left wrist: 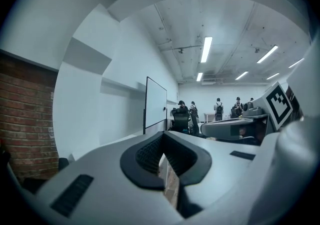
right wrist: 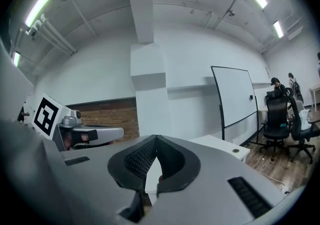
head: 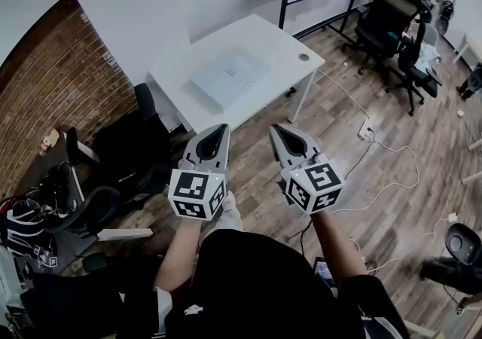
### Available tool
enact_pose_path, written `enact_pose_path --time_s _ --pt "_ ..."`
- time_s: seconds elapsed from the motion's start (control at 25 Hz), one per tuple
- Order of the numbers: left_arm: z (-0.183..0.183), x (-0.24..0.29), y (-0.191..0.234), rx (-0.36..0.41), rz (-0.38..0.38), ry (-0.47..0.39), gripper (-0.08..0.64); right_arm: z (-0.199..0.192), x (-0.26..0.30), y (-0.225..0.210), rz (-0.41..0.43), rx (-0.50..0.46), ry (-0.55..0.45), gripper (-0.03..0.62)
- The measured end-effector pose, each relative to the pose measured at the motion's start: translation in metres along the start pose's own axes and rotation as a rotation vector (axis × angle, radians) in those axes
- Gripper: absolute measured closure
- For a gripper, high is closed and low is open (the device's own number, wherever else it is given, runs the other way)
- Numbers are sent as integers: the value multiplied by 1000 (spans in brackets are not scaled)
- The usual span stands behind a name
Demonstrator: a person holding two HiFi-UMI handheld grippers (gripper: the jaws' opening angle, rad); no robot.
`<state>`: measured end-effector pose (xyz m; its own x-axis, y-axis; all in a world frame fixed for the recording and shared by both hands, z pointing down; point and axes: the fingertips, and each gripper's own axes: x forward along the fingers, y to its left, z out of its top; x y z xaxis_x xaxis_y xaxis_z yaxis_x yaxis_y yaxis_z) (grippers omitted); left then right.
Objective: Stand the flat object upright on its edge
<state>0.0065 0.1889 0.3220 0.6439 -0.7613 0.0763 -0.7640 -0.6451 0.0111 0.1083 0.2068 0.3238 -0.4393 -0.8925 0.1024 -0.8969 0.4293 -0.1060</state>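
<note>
Flat object (head: 228, 76), perhaps a box, lies on table (head: 285, 42).

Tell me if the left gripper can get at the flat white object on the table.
Probably yes, once moved closer: the left gripper hangs short of the table, shut and empty, and nothing stands between it and the flat white object. It must open first.

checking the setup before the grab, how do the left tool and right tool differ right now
The left tool slants its tip rightward, the right tool leftward, so they converge. The left tool's tip shows beside the white table's near corner; the right tool's shows farther right, by a table leg. Shared: both are shut, empty, and short of the flat white object lying on the table.
</note>
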Motion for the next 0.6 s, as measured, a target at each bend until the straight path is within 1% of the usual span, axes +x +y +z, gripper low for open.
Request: enact_pose_path --time_s 0.6 --pt "13 99 89 -6 -31 24 551 23 117 -53 -35 11 19 552"
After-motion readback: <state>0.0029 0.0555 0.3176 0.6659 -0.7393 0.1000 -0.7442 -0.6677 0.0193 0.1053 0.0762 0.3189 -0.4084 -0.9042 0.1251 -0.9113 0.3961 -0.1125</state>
